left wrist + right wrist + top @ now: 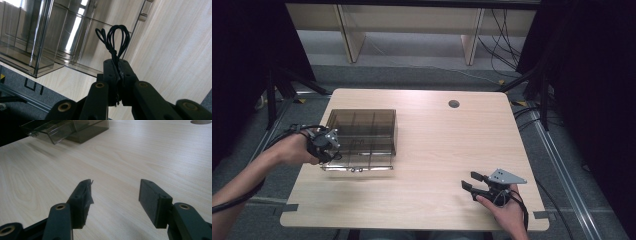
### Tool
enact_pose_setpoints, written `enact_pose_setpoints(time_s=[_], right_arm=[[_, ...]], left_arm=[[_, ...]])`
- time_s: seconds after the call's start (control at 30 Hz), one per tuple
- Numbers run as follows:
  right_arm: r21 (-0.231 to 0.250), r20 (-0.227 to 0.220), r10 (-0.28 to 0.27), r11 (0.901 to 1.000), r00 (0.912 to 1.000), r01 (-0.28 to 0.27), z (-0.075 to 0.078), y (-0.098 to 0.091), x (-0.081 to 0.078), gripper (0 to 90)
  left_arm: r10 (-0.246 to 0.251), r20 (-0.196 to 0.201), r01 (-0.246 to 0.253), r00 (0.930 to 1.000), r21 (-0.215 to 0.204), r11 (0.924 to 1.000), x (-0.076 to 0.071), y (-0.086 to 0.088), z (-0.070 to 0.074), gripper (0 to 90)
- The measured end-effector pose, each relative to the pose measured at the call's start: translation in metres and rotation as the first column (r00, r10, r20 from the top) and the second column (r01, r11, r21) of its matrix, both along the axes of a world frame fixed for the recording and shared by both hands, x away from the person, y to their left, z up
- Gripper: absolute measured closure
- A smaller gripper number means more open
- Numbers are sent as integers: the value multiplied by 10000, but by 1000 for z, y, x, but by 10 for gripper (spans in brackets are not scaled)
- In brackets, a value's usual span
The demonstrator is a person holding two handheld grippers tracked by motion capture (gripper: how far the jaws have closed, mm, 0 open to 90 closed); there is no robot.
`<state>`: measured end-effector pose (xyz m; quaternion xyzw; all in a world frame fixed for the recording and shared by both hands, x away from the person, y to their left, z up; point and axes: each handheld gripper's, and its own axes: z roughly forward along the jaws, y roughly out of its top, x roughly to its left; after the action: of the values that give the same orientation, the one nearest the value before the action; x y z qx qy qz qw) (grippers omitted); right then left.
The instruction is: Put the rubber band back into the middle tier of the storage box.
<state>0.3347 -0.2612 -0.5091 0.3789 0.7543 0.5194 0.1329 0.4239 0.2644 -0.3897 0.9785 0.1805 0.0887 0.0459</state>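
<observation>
While both hands stay low, the pale wooden surface (pixel 432 150) carries one large item: a smoke-tinted clear plastic organiser box (pixel 362 131), standing toward the surface's left half. Box as landmark from here on.

Box: dividers split it into several compartments; a drawer-like tray (pixel 357 162) is pulled out on the side nearest the person, its front edge jutting past the box body. In the left gripper view the tinted walls and partitions show close up (pixel 50 37), and the compartments seen there hold nothing.

Left gripper (pixel 328 150): at the box's near-left corner, just beside the pulled-out tray, held by a hand (pixel 294 149) coming in from the left. Jaws pressed tight together on a bundle of thin black cord (pixel 115 40). The cord is knotted just above the jaw tips and fans into several loops beyond them. The loops hang in front of the tray's open front; whether they touch the plastic cannot be told.

Right gripper (pixel 473 181): well apart from the box, far to its right and nearer the person, close to the surface's near edge. Jaws stand wide apart with nothing between them, only bare wood grain (pixel 115 202). It points back toward the box, whose corner shows at the far upper left in the right gripper view (pixel 75 128).

Small round cable hole (pixel 454 104): beyond the box's right side, near the far edge.
</observation>
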Motion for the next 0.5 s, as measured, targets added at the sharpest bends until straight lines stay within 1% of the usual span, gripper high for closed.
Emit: enact_pose_setpoints(time_s=[0.4, 0.5], right_arm=[[19, 1, 12, 10000, 10000, -12, 0, 0, 0, 443], [12, 3, 11, 10000, 10000, -11, 0, 0, 0, 444]], left_arm=[[-126, 28, 125, 9999, 151, 9998, 11, -3, -6, 855], [-94, 50, 93, 9999, 216, 9997, 13, -3, -7, 855]])
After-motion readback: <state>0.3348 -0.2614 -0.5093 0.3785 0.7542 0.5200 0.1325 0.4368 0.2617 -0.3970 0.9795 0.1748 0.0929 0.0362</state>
